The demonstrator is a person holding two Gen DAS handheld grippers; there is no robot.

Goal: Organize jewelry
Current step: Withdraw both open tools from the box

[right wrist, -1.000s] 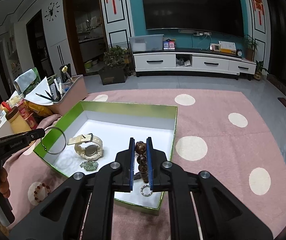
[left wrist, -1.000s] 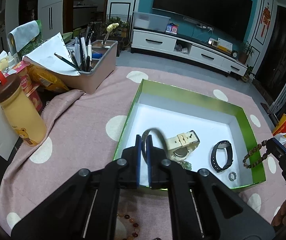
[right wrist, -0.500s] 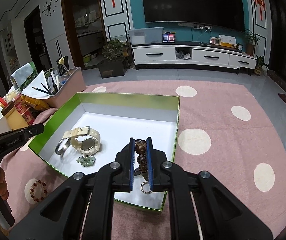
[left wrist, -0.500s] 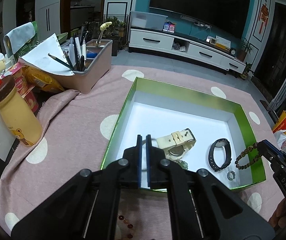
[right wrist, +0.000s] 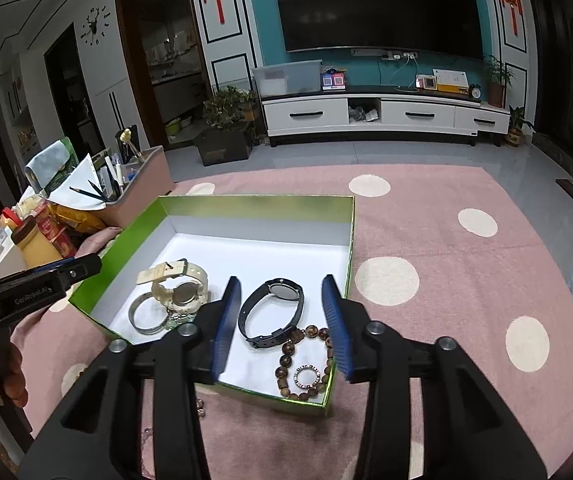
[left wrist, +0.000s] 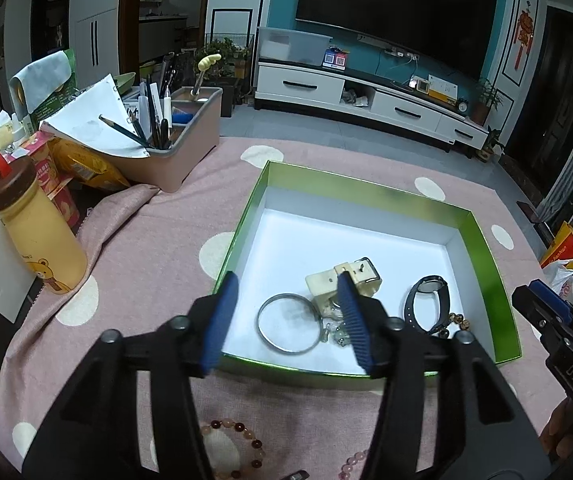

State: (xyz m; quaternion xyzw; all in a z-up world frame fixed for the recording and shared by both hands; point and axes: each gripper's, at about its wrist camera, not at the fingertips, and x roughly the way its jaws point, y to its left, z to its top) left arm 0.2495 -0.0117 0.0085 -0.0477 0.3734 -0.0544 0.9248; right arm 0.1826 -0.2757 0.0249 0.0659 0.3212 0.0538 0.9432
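A green box (left wrist: 486, 248) (right wrist: 254, 204) with a white floor holds a silver bangle (left wrist: 289, 323) (right wrist: 147, 314), a cream watch (left wrist: 346, 280) (right wrist: 174, 284), a black watch (left wrist: 426, 304) (right wrist: 274, 312), a brown bead bracelet (right wrist: 306, 364) (left wrist: 456, 322) and a small ring (right wrist: 306, 376). My left gripper (left wrist: 286, 320) is open just above the bangle at the box's near edge. My right gripper (right wrist: 282, 320) is open above the black watch and beads. A pink bead bracelet (left wrist: 234, 440) lies on the cloth outside the box.
A pink dotted cloth (right wrist: 446, 248) covers the table. A yellow bottle (left wrist: 34, 236), snack packs and a pink pen organiser (left wrist: 174, 152) stand at the left. Another bead string (left wrist: 352, 464) lies by the near edge.
Both grippers have opened. The left let the silver bangle go into the box; the right let the brown bead bracelet go beside the ring.
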